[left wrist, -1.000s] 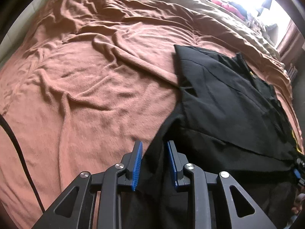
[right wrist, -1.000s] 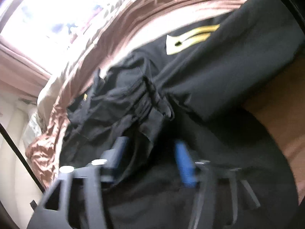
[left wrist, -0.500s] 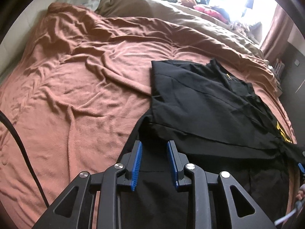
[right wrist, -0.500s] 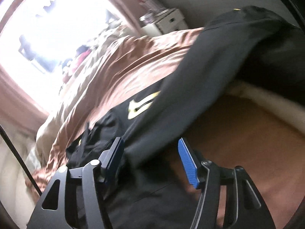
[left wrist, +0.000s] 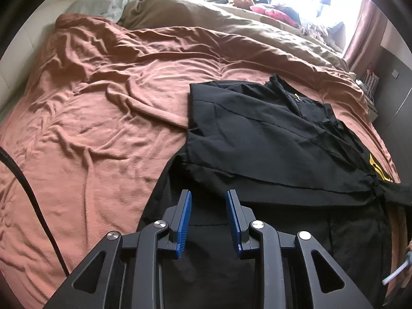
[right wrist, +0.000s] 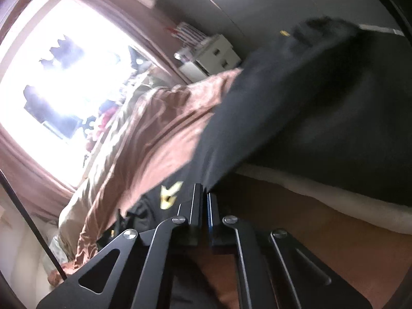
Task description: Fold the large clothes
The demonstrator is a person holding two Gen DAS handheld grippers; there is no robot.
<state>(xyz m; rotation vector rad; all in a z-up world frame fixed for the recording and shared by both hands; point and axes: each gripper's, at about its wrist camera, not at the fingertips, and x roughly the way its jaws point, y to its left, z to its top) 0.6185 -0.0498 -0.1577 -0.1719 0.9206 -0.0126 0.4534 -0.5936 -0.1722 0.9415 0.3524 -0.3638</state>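
One black garment (left wrist: 260, 141) lies on one rust-coloured blanket (left wrist: 103, 118) — beside one beige duvet (left wrist: 231, 23) and one pale pillow (left wrist: 100, 5). Two grippers show — the left gripper (left wrist: 208, 219) and the right gripper (right wrist: 204, 206). One white drawer unit (right wrist: 216, 54), one window (right wrist: 64, 77).

The garment (left wrist: 260, 139) is plain black with a small yellow mark near its right edge, and it lies on a rust-orange blanket (left wrist: 97, 118) beside a tan duvet (left wrist: 195, 15). Both the left gripper (left wrist: 208, 206) and the right gripper (right wrist: 204, 206) are black with blue pads (left wrist: 185, 219); the curtains (left wrist: 365, 23) are dusty pink
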